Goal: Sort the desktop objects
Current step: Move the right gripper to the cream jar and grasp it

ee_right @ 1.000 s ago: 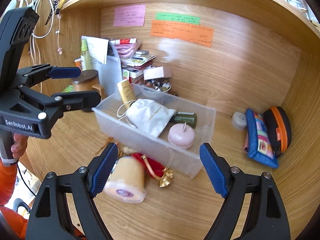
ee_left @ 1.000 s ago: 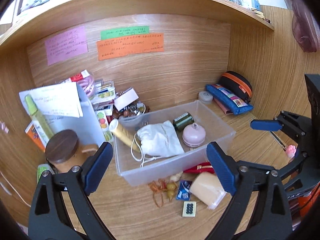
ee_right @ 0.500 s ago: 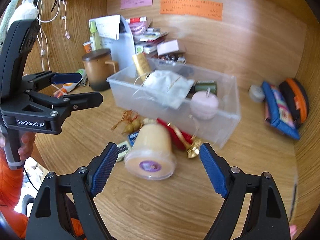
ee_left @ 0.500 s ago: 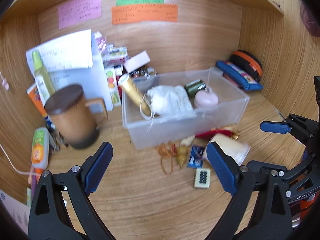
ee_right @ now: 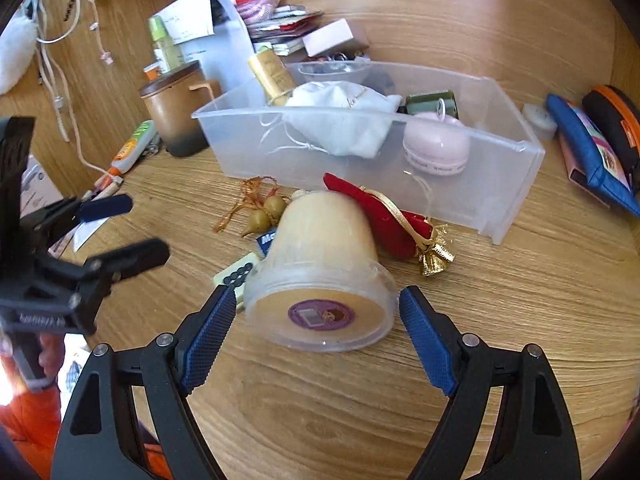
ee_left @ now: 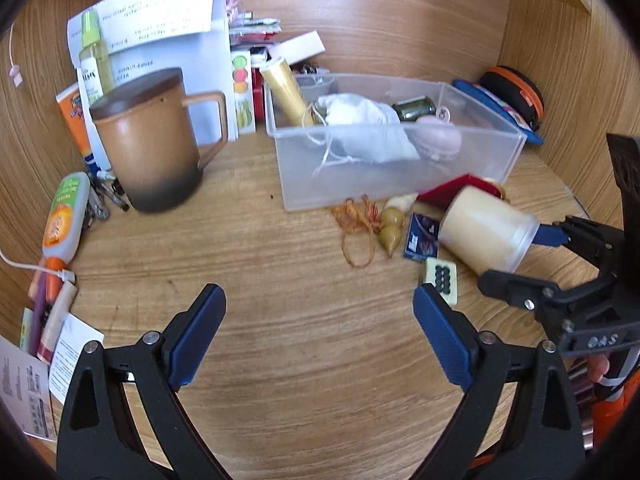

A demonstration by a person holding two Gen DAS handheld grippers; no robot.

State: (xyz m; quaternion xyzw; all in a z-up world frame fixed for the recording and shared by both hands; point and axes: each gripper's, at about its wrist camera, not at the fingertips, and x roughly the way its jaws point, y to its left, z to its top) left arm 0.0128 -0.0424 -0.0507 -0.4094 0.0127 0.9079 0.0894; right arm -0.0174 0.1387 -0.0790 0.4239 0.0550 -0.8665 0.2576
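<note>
Left wrist view
Left gripper: jaws wide apart, nothing between them, only bare wooden desk under it.
Cream cup: lies on its side to the right of the left gripper, ahead of its right finger, apart from it.
Right gripper: comes in from the right, one blue pad at the cup's wide rim.
Clear box: behind the cup, with a white pouch inside.

Right wrist view
Right gripper: jaws wide apart, holding nothing.
Cream cup: its wide end lies between the two blue pads; small gaps on both sides, as far as I can see.
Red pouch: touches the cup, in front of the clear box.
Left gripper: at the left, jaws apart, empty.
</note>
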